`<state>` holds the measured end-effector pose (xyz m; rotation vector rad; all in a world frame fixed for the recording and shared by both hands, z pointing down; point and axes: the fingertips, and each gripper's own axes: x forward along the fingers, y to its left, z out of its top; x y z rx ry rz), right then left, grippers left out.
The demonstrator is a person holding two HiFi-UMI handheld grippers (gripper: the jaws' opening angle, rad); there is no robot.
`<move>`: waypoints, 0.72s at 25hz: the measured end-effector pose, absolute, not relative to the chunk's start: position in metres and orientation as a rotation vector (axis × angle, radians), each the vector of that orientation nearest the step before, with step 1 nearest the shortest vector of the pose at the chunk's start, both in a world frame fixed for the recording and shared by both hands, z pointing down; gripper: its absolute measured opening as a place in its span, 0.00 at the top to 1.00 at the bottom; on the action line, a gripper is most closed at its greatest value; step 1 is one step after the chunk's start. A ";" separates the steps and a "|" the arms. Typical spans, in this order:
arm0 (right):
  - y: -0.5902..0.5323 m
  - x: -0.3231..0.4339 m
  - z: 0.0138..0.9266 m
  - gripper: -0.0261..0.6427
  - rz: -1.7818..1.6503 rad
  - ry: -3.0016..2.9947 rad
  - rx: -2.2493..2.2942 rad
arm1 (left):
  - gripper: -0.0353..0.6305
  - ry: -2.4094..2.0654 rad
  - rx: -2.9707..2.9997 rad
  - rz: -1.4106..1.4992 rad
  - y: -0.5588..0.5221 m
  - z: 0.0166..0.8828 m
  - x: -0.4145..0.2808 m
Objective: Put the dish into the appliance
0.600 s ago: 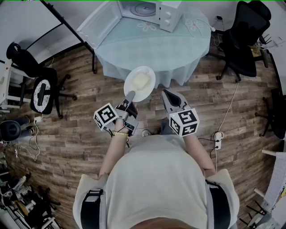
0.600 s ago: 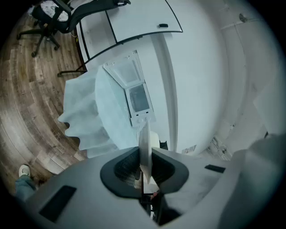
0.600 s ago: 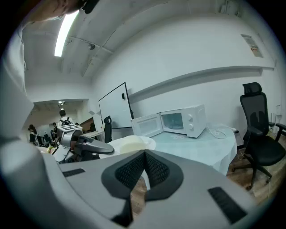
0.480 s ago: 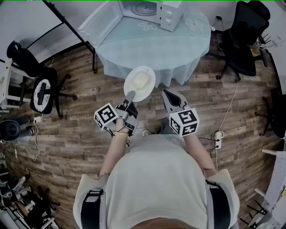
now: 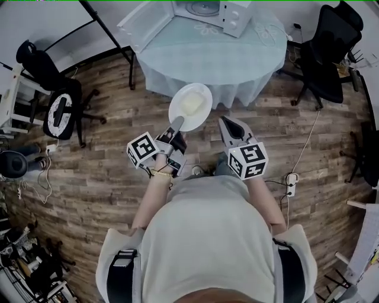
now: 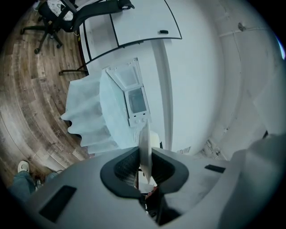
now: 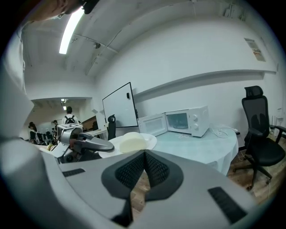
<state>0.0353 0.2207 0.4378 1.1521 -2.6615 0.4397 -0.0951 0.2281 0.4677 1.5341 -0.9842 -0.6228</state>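
Note:
A white plate (image 5: 190, 105) with a pale lump of food (image 5: 188, 103) on it hangs level over the wooden floor, short of the round table (image 5: 177, 56). My left gripper (image 5: 177, 124) is shut on the plate's near rim. In the left gripper view the plate (image 6: 145, 145) shows edge-on, pinched between the jaws of the left gripper (image 6: 145, 156). The white microwave (image 5: 216, 10) stands at the table's far side with its door (image 5: 144, 23) swung open. My right gripper (image 5: 228, 123) is shut and empty, to the right of the plate. In the right gripper view the right gripper (image 7: 144, 155) points toward the plate (image 7: 133, 142) and the microwave (image 7: 187, 120).
A black office chair (image 5: 328, 53) stands right of the table and another chair (image 5: 59, 109) to the left. A black stand leg (image 5: 109, 29) runs by the table's left side. A cable and power strip (image 5: 289, 186) lie on the floor at right. A whiteboard (image 7: 119, 106) stands behind.
Both grippers and the plate have shifted a little up and to the right in the head view, toward the table. The left grip on the plate is unchanged.

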 end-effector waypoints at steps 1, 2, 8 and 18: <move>0.224 0.032 0.437 0.95 0.437 -2.670 1.138 | 0.88 -0.992 1.531 -0.616 0.231 0.468 -0.098; 0.228 0.029 0.437 0.95 0.432 -2.677 1.133 | 0.88 -0.995 1.529 -0.613 0.234 0.468 -0.100; 0.242 0.023 0.436 0.95 0.426 -2.677 1.162 | 0.88 -0.967 1.538 -0.642 0.247 0.464 -0.104; 0.240 0.014 0.441 0.95 0.450 -2.670 1.104 | 0.88 -0.959 1.533 -0.643 0.235 0.463 -0.109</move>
